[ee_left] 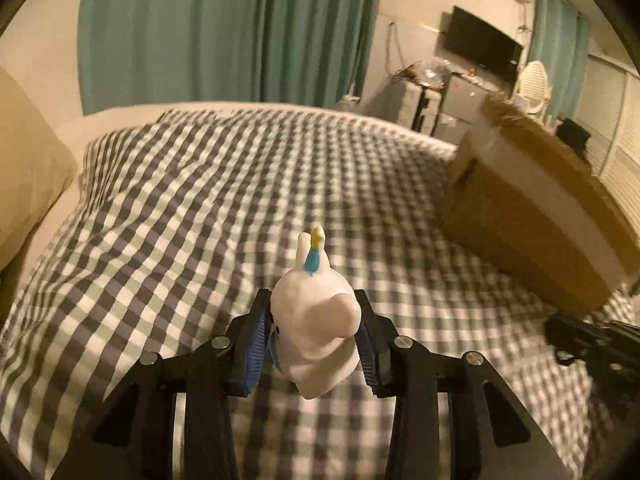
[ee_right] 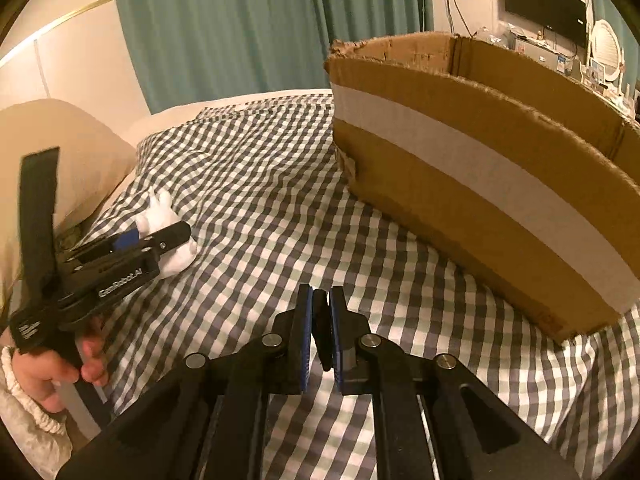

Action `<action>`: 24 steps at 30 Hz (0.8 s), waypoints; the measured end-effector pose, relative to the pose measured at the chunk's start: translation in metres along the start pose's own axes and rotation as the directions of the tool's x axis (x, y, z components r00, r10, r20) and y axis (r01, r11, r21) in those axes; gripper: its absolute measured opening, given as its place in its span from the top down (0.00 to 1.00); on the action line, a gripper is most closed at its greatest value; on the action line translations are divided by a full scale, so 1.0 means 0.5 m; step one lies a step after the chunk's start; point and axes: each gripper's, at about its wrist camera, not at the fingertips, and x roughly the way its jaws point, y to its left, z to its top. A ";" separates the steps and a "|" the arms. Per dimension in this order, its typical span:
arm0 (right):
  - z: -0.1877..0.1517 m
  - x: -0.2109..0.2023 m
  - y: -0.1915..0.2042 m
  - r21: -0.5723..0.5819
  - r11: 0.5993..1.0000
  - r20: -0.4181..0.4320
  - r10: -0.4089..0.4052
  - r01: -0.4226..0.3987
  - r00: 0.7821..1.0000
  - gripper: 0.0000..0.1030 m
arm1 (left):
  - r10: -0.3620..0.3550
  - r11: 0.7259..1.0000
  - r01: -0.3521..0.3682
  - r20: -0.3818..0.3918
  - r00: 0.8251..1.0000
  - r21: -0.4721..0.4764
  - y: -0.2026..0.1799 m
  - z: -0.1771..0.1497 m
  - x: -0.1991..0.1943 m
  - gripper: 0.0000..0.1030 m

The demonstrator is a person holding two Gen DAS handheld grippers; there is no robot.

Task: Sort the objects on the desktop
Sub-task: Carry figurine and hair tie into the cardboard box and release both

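Two grippers loaded: left gripper (ee_left: 316,334) clamps white rabbit figurine (ee_left: 316,320), frame centre; right gripper (ee_right: 320,332) pinches thin dark object (ee_right: 321,332). Cardboard box (ee_right: 480,184), upper right, awaits both; neither deposited yet.

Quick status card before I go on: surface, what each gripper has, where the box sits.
surface: checked bedspread
left gripper: shut on white rabbit figurine, ears pointing away from the camera
right gripper: shut on a thin dark object; what it is cannot be told
cardboard box: open-topped, on the bedspread, to the right of both grippers
box contents: not visible
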 end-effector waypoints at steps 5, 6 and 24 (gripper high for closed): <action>-0.004 -0.065 0.009 0.004 1.000 0.040 0.002 -0.003 0.999 0.92 | -0.051 0.997 0.049 0.033 0.998 0.055 -0.048 0.005 -0.093 0.61; -0.006 -0.081 0.012 0.005 1.000 0.051 0.005 -0.005 0.999 0.92 | -0.054 0.997 0.052 0.036 0.998 0.062 -0.055 0.002 -0.108 0.61; 0.041 -0.324 0.028 -0.055 0.996 0.208 -0.057 0.070 0.976 0.93 | -0.194 0.969 0.176 0.093 0.977 0.175 -0.257 0.065 -0.288 0.61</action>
